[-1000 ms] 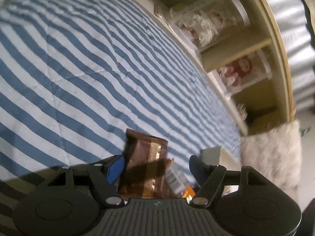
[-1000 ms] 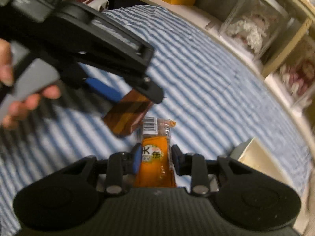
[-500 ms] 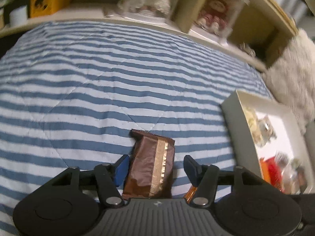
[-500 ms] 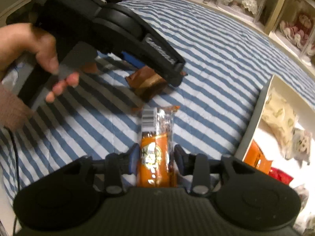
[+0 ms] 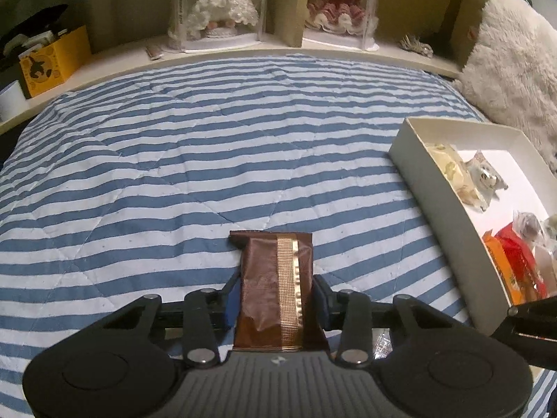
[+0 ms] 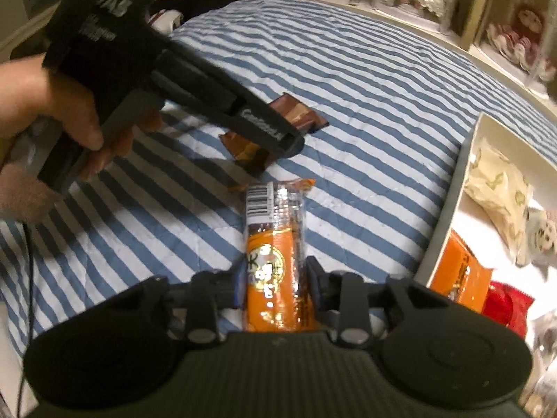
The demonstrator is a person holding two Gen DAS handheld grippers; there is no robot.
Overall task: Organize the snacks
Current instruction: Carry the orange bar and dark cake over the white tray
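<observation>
A blue-and-white striped quilt [image 5: 195, 160] covers the bed, filling most of both wrist views. Behind it runs a pale wooden shelf [image 5: 243, 47] holding two dolls in clear cases, one in a white dress [image 5: 221, 7] and one in a pink dress [image 5: 339, 0], with a yellow box [image 5: 48, 61] at its left end. A shaggy cream cushion [image 5: 515, 52] lies at the far right corner of the bed.

A white cardboard box [image 5: 438, 188] sits open on the quilt to the right, already holding wrapped snacks: a pale yellow packet [image 5: 449, 170], an orange packet [image 5: 504, 271] and a red packet [image 5: 518, 254], among others too small to name.

The left gripper [image 5: 276, 301], held in a person's hand [image 6: 59, 104], pinches a brown chocolate wrapper with a gold strip [image 5: 278, 285] between its blue-padded fingers [image 5: 232, 299], the wrapper pointing forward above the quilt, left of the box. In the right wrist view that wrapper [image 6: 296, 115] shows past the black body of the left tool.

The right gripper [image 6: 275, 282] grips an orange snack bar with a barcode on its clear end [image 6: 275, 244], fingers pressed against both sides. The bar is held just above the quilt, close to the box's near wall [image 6: 452, 202] and beside the left gripper's wrapper.
</observation>
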